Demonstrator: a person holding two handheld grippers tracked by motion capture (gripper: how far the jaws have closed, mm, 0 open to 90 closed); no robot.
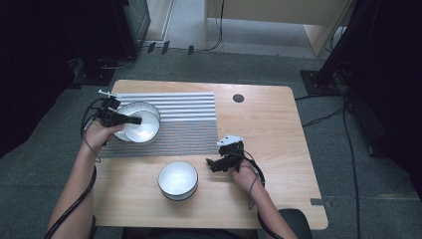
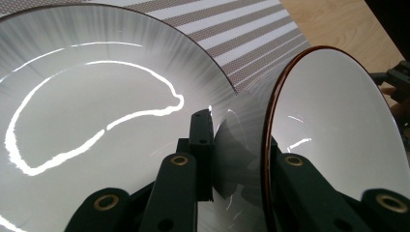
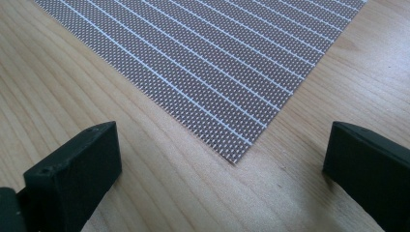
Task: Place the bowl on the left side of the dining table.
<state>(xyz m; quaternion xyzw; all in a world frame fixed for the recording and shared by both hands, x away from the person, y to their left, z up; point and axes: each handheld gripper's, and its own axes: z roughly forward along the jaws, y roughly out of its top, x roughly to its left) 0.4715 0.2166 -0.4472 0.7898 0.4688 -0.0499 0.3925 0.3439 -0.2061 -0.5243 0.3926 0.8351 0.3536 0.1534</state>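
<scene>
At the light wooden table (image 1: 268, 129), we see the left gripper (image 1: 133, 120) clamped on the rim of a small white glazed bowl with a thin dark edge (image 1: 143, 128), its fingers (image 2: 202, 145) drawn narrow, 1 inside the wall and 1 outside. We find that bowl tilted and resting in a larger white ribbed dish (image 1: 130, 110), which sits at the left end of a grey striped woven placemat (image 1: 189, 124). In the left gripper view the small bowl (image 2: 333, 125) stands on edge at the right, its brown rim line running down between the fingers, while the larger dish (image 2: 96, 111) spreads behind it with a bright curved reflection. We note a 2nd white bowl with a dark rim (image 1: 177, 179) standing upright on bare wood near the front edge, just beside the placemat and apart from both hands. The right gripper (image 1: 213, 164) hovers low over the table to the right of that bowl, its fingers (image 3: 77, 169) spread wide with nothing between them, and in its own view a corner of the placemat (image 3: 212, 72) lies ahead on the wood grain.
</scene>
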